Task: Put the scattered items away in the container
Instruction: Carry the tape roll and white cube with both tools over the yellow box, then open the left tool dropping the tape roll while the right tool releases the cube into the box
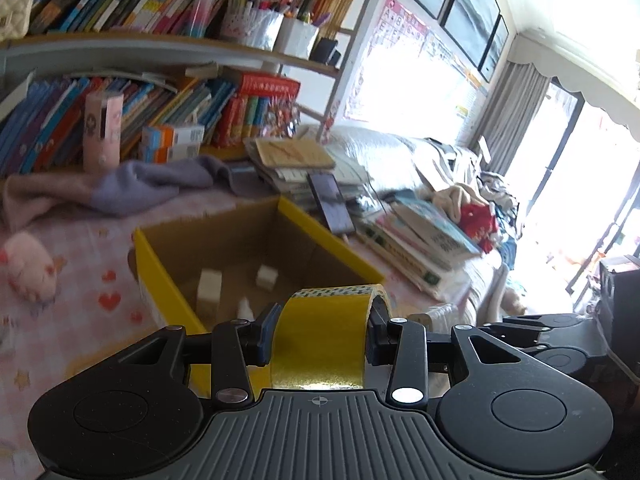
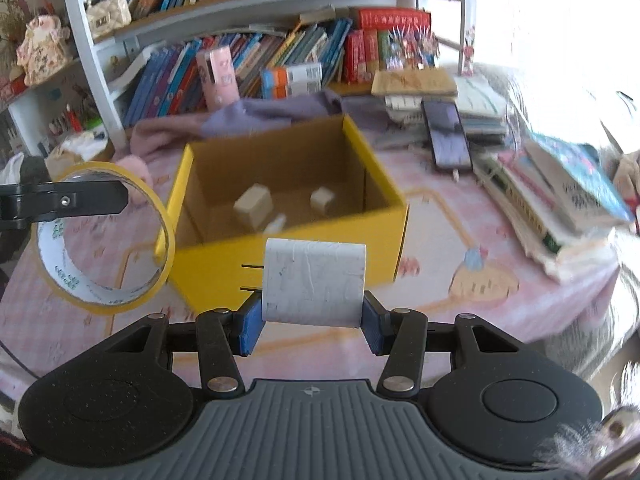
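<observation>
Between the left gripper point(image 1: 320, 334) jaws sits a yellow tape roll point(image 1: 320, 340), clamped across its width; the right gripper point(image 2: 313, 322) jaws are closed on a white cylinder point(image 2: 314, 282). Both loads hang just near of the yellow box point(image 2: 384, 184), which stands open on the pink-covered table point(image 2: 460, 240) and already holds pale blocks point(image 2: 254, 204). Judged step: carrying to the container. Next, each load must clear the near wall, then the jaws part over the interior.
</observation>
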Demonstrator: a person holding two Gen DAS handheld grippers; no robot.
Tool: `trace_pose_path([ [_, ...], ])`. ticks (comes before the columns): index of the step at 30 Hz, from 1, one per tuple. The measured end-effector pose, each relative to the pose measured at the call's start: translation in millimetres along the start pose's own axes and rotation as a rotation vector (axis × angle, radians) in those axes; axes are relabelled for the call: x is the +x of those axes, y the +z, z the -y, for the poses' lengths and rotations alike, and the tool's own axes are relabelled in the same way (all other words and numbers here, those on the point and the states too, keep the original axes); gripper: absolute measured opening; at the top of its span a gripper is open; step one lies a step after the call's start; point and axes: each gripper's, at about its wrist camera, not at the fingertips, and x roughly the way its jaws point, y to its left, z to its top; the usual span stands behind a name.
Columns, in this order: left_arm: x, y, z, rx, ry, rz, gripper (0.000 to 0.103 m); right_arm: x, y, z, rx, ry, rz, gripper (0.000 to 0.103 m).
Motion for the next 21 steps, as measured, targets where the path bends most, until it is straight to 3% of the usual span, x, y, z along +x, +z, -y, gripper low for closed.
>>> trace_pose_path([
  [7,34.3,26.7,-1.4,-0.017,0.073,0.02,0.039,29.8,42.9,25.9,-0.051,0.069,0.034,0.047],
  [12,68.7,41.7,-6.3,-0.01,0.15,0.007,0.04,69.8,69.9,26.3,-0.154,0.134,0.03,0.047],
  [21,153.5,59.4,-25.8,0.083,0.326,-0.122,0.04,160.5,81.8,17.2,-0.378,0.189,-0.098,0.047],
])
